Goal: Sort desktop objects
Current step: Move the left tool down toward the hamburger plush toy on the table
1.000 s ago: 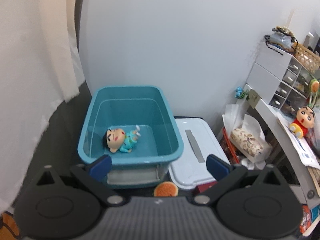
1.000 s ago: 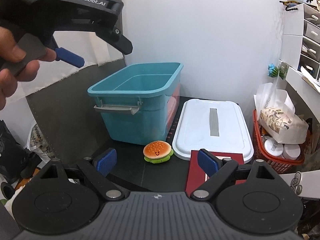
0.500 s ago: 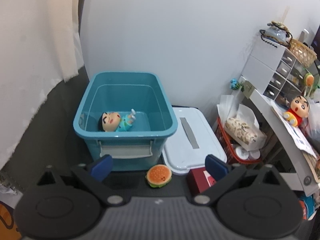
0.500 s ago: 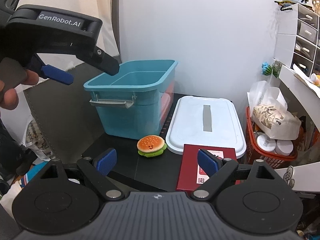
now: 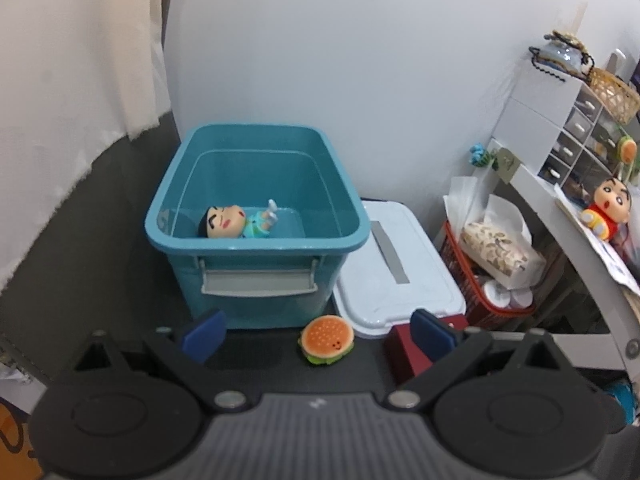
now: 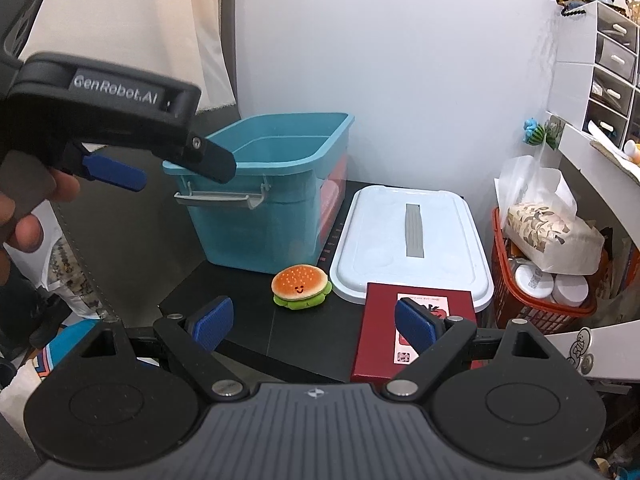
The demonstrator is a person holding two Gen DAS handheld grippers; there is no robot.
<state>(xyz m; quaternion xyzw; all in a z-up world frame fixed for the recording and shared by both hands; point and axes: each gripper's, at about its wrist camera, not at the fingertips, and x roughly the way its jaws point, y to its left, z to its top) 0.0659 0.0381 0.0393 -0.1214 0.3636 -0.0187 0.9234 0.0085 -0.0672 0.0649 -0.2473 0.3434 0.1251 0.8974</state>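
A teal bin [image 5: 256,240] stands on the black desk [image 6: 248,320], with a cartoon boy figure [image 5: 236,222] lying inside. A plush burger [image 5: 326,340] lies in front of the bin, also in the right wrist view [image 6: 301,286]. A dark red box [image 6: 416,332] lies to its right, partly over a white lid [image 6: 412,240]. My left gripper [image 5: 318,334] is open and empty, above and in front of the bin; it also shows in the right wrist view [image 6: 168,164]. My right gripper [image 6: 312,326] is open and empty, just short of the burger.
A red basket [image 6: 536,304] with a tissue pack and jars stands right of the lid. A white shelf with drawers [image 5: 560,140] and a second cartoon figure [image 5: 604,208] is at far right. A curtain [image 5: 80,80] hangs at left.
My left gripper has drawn back and down from above the bin, so the burger and red box come into its view. My right gripper has shifted slightly left and back.
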